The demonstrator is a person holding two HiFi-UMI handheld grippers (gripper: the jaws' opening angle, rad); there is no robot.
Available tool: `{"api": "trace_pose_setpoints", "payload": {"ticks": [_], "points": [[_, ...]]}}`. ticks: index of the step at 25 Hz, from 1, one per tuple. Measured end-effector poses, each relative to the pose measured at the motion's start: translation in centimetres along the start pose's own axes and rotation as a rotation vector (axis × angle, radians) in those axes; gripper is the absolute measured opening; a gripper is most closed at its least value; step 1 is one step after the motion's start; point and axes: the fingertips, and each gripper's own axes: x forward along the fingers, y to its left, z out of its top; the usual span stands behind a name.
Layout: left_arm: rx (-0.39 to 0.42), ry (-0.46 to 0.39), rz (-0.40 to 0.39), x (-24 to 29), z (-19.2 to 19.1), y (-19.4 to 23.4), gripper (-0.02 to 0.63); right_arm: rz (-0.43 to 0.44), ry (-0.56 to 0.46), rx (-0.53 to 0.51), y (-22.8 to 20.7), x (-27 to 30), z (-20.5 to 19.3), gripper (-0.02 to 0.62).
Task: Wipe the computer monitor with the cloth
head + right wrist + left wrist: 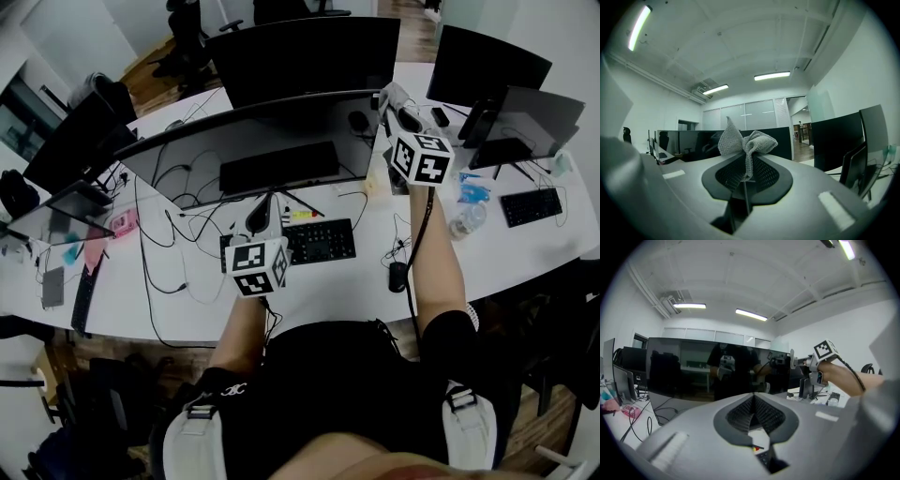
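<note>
Since the cloth (759,139) is a soft, light knit that bunches easily, we grip it by a middle fold in the right gripper (746,157), which is clenched on it with loose flaps standing past the tips. It sits at the right edge of the monitor (206,150). We judge the screen thin, easily marked and apt to rock on its stand, so light strokes suit it. Our left gripper (753,398) is closed on nothing, low in front of the monitor above the tabletop (122,300), free to steady the bezel
</note>
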Motion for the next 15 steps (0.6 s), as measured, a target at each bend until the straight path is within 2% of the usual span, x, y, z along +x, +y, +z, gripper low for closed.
{"api": "trace_pose_setpoints", "payload": {"ticks": [10,12,15], "points": [[0.004,0.05,0.031,0.7,-1.8,0.2,0.052,0.043,0.074,-0.027,-0.6,0.9,-6.7,0.032],[0.01,0.067,0.034,0.9,-2.3,0.4,0.052,0.045,0.105,-0.06,-0.7,1.0,-8.6,0.032],[0.014,0.071,0.045,1.1,-2.4,0.6,0.052,0.044,0.169,-0.164,-0.6,1.2,-11.8,0.032]]}}
